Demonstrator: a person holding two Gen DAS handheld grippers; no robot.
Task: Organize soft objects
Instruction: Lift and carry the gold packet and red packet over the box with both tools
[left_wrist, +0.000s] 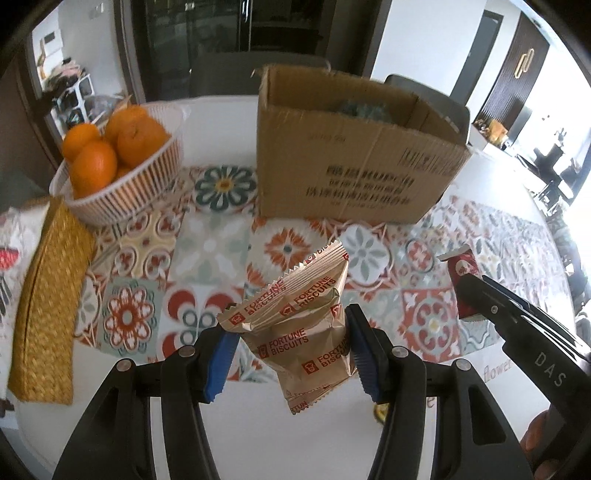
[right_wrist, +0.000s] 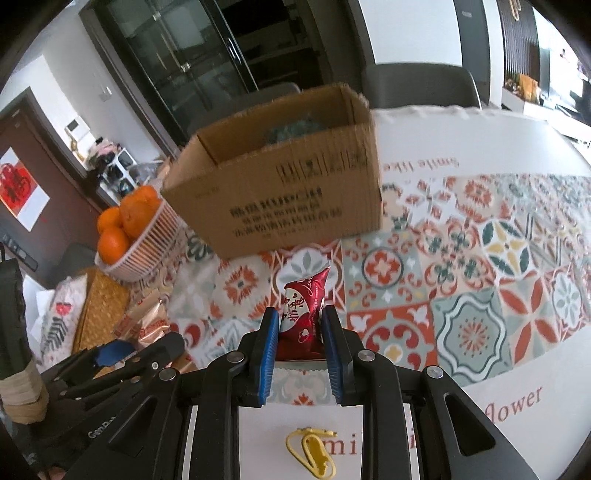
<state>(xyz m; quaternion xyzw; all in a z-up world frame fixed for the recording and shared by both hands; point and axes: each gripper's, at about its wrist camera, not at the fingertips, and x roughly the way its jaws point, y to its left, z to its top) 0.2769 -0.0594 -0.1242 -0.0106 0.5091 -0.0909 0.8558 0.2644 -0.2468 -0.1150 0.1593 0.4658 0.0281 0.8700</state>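
My left gripper (left_wrist: 291, 345) is clamped on a tan Fortune Biscuits packet (left_wrist: 303, 325), blue pads squeezing both sides, packet hanging clear above the tablecloth (left_wrist: 207, 243), on the near side of the cardboard box (left_wrist: 347, 155). My right gripper (right_wrist: 301, 345) is clamped on a red snack packet (right_wrist: 303, 310), also lifted & on the near side of the box. Box is open-topped w/ sthg dark green inside, can't tell what. Basket of oranges (left_wrist: 122, 162) sits just left of the box; woven gold mat (left_wrist: 48, 306) is further left & nearer me. Yellow clip (right_wrist: 314, 450) lies on the cloth well short of the box.
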